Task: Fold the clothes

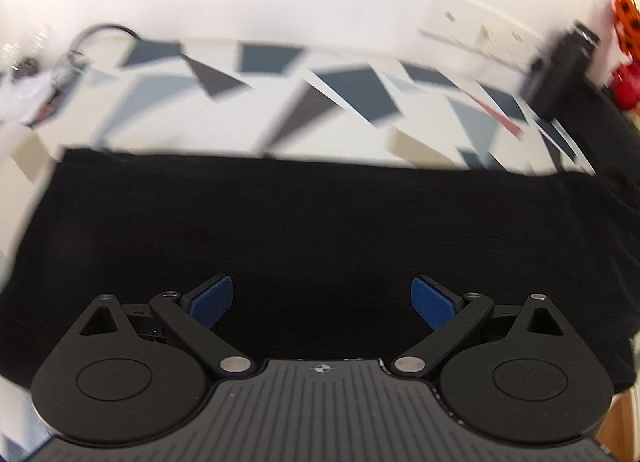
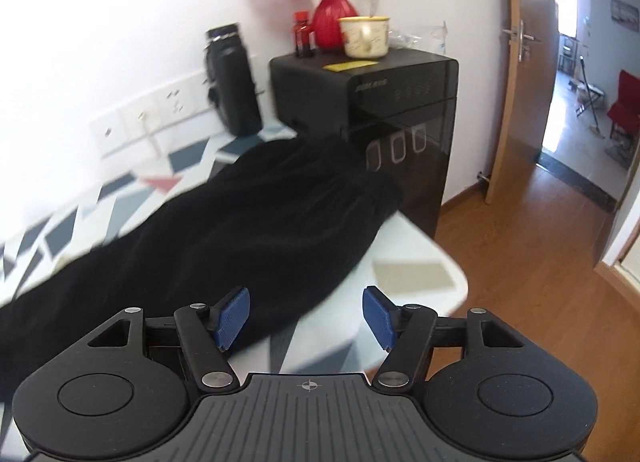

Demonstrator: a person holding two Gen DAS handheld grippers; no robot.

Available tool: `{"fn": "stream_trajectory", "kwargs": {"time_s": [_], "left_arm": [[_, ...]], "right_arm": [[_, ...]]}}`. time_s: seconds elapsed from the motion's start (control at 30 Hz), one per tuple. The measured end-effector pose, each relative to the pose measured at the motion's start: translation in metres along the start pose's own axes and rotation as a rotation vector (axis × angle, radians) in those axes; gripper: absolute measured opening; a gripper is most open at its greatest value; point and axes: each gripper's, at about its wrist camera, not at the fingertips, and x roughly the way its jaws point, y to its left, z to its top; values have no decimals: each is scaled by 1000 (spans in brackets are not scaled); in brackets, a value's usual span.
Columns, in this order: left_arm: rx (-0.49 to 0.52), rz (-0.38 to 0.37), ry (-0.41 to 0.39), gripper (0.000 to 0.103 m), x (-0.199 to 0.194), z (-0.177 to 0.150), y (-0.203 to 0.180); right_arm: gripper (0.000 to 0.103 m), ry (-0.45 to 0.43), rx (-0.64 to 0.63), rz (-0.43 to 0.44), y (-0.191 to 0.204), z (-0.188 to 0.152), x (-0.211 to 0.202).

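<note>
- Looking like one fold is already in: the black garment (image 1: 304, 230) lies as a long flat band right ahead of the left gripper (image 1: 322, 302), jaws wide and empty
- right gripper (image 2: 306, 316) gapes empty too, cloth just ahead-left on the patterned table (image 2: 416, 258)
- more folds probably left

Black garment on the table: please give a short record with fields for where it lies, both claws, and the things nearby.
garment: black garment lies spread along the patterned table
left claw: left claw open, above the cloth, holding nothing
right claw: right claw open, nothing between the pads
nearby: black cabinet at the garment's far end, with a red vase and a cream mug on top
</note>
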Motion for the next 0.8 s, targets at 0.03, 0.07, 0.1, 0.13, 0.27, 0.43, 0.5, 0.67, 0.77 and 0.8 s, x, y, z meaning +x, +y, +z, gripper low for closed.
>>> {"fn": "stream_trajectory", "kwargs": {"time_s": [0.03,0.07,0.1,0.13,0.27,0.43,0.5,0.67,0.77,0.8], "left_arm": [[14,-5,-1,98,0,-3,-12],[32,-3,-2,98,2,-6,-23],[50,1,-3,98,4,-8,-33],[67,6,-3,98,6,-11,-43],[25,134,24,98,22,-15,-62],[-10,268,28,103,30,-19,-75],[-63,292,28,103,30,-20,-76],[-121,340,7,103,29,-24,-82],[-118,346,-16,103,31,-27,-94],[-123,355,-23,103,31,-28,-97]], "right_arm": [[63,-1,17,8,-9,7,12],[64,-1,33,16,-19,14,23],[65,1,44,25,-27,19,34],[67,4,56,34,-36,24,46],[69,27,102,70,-77,47,98],[69,89,132,130,-110,64,167],[70,122,145,151,-117,67,189],[26,59,91,127,-107,95,190],[26,70,110,97,-115,115,196],[26,102,116,85,-119,115,207]]}}
